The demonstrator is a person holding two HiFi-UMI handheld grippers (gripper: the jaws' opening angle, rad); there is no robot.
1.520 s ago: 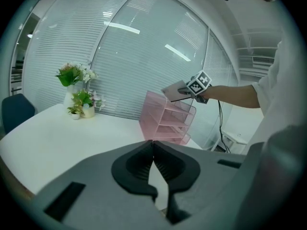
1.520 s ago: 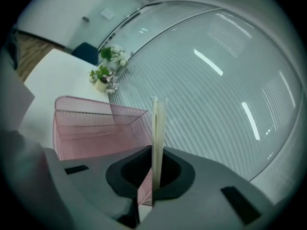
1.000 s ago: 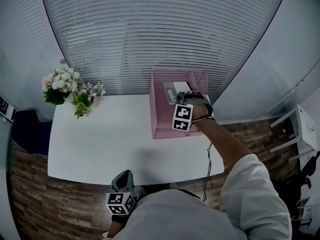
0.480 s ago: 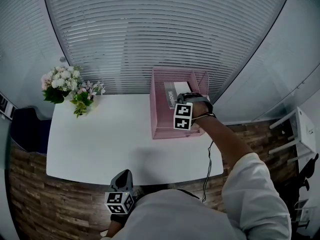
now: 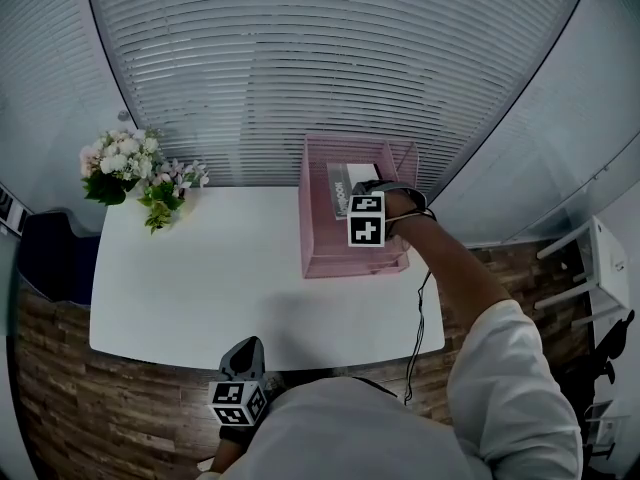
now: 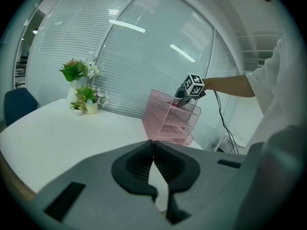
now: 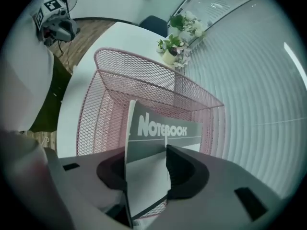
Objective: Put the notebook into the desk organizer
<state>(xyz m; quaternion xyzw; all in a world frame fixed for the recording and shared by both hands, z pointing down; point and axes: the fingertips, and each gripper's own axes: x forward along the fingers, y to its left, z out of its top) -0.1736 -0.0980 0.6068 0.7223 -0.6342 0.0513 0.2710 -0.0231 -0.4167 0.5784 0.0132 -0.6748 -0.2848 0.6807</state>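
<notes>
A pink mesh desk organizer (image 5: 320,240) stands at the white table's back right; the left gripper view shows it as a tiered rack (image 6: 165,121). The grey and white notebook (image 7: 158,128), titled "NOTEBOOK", stands tilted in the organizer's top tray (image 7: 144,80) and shows in the head view (image 5: 343,182). My right gripper (image 5: 372,194) hovers over that tray. Its jaws (image 7: 146,150) are opening, with the notebook's near end loose between them. My left gripper (image 5: 246,352) hangs low by the table's near edge, its jaws (image 6: 153,145) shut on nothing.
Potted flowers (image 5: 128,168) stand at the table's back left corner. The white table (image 5: 200,278) lies between them and the organizer. A dark chair (image 5: 50,258) sits left of the table, and a cable (image 5: 418,328) hangs at its right edge. Window blinds run behind.
My right gripper has moved a little farther over the organizer's top tray. The left gripper has stayed where it was.
</notes>
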